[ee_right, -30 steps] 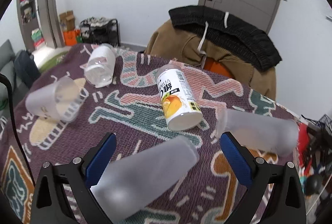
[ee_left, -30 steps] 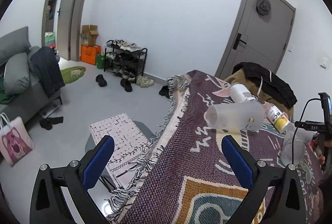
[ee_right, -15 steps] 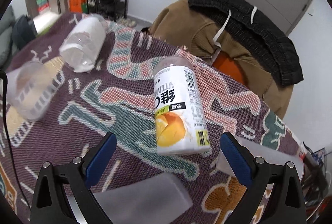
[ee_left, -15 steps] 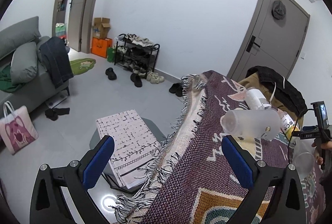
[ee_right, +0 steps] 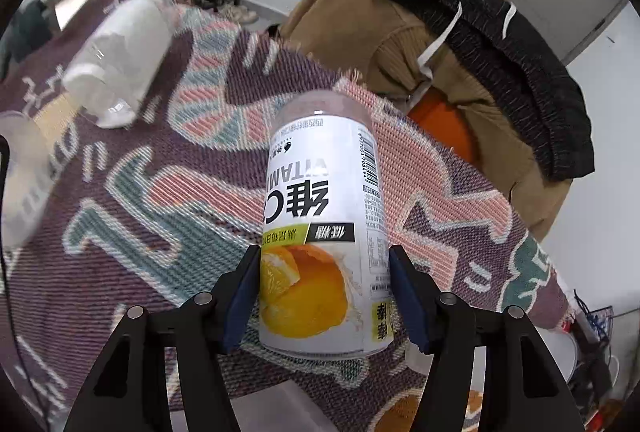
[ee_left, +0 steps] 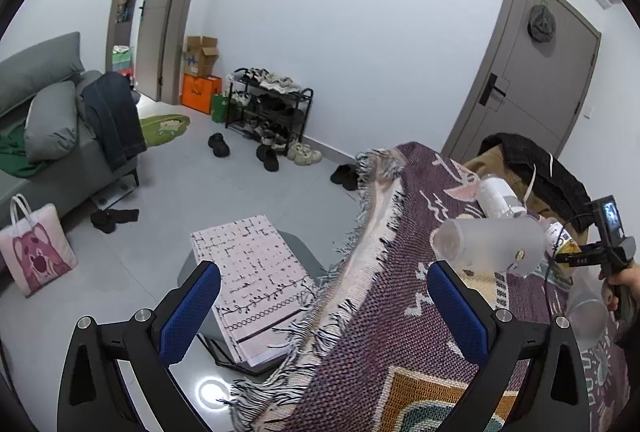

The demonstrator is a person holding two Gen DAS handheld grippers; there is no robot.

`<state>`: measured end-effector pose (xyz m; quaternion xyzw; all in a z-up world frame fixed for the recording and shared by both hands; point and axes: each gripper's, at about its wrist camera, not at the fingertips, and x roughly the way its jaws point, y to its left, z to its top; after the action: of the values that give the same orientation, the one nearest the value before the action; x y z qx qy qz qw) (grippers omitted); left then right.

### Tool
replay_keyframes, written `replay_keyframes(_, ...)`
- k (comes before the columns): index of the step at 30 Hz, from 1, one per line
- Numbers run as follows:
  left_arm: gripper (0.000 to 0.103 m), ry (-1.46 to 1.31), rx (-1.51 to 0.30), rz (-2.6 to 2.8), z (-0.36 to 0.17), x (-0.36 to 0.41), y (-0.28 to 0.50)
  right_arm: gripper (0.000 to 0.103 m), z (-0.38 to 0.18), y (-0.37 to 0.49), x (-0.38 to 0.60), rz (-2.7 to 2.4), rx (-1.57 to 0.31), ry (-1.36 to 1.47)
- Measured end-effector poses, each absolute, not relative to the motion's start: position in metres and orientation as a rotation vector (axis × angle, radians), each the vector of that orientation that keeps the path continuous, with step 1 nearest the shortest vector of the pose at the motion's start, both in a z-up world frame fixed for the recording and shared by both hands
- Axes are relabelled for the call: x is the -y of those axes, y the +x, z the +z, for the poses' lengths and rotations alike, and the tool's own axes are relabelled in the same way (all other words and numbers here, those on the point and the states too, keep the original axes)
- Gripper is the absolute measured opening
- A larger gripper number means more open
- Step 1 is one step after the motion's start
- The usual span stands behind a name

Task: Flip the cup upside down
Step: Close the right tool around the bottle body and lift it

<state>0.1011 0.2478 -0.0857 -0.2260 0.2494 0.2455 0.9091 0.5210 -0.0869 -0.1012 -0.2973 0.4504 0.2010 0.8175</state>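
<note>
A clear cup with a white and orange fruit label (ee_right: 324, 232) lies on its side on the patterned woven cloth (ee_right: 132, 200). My right gripper (ee_right: 324, 292) has its blue pads pressed against both sides of the cup's near end. In the left wrist view the same cup (ee_left: 560, 236) shows small, in front of the hand-held right gripper at the far right. My left gripper (ee_left: 320, 304) hangs open over the cloth's fringed left edge, holding nothing. A frosted cup (ee_left: 488, 244) lies on its side just beyond its right finger.
A clear cup with white inside (ee_right: 124, 60) lies at the back left, a frosted cup (ee_right: 20, 172) at the left edge, another frosted cup (ee_right: 280, 408) below my right gripper. Jackets (ee_right: 460, 44) drape a chair behind the table. A low stool (ee_left: 248, 272) stands on the floor left of the table.
My right gripper moved forward to the labelled cup and its fingers closed in on the cup's sides. The left gripper drifted a little back and left, still open.
</note>
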Motion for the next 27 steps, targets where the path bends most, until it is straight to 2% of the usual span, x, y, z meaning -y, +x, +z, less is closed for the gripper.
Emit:
replay_keyframes(13,0.103,-0.470,-0.469,0.432,-0.071,-0.234,0.095,0.063,-0.030,0.446,0.106,0.456,-0.853,-0.545)
replay_keyframes(27,0.103,-0.510,-0.458,0.311,-0.075,-0.214,0.073,0.063,0.006,0.328,0.134,0.497,-0.799,-0.416)
